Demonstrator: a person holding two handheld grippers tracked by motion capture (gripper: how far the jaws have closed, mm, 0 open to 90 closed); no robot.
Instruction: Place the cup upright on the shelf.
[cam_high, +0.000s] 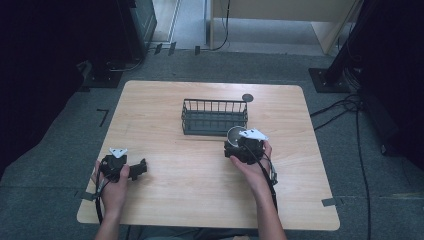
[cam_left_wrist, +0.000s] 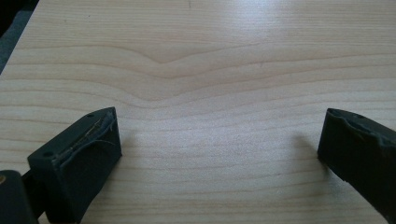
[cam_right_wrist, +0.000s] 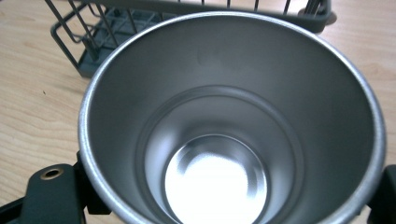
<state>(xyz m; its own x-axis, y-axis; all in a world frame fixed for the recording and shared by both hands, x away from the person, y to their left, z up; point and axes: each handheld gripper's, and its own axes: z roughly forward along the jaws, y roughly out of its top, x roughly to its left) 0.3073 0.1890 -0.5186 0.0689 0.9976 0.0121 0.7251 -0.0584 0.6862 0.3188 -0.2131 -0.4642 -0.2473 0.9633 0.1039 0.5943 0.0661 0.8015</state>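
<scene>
Here a dark wire basket (cam_high: 214, 117) stands just beyond the shiny steel cup (cam_right_wrist: 233, 121), clamped by the right gripper (cam_high: 243, 148); the left gripper (cam_left_wrist: 219, 149) rests with jaws apart.

The surface (cam_high: 170, 185) was a light wood top with rounded corners and wavy grain, sitting on grey carpet. A dark wire basket (cam_high: 214, 117) sat on it toward the far middle, and a small dark round disc (cam_high: 247, 97) lay flat just past the basket's far right corner.
</scene>
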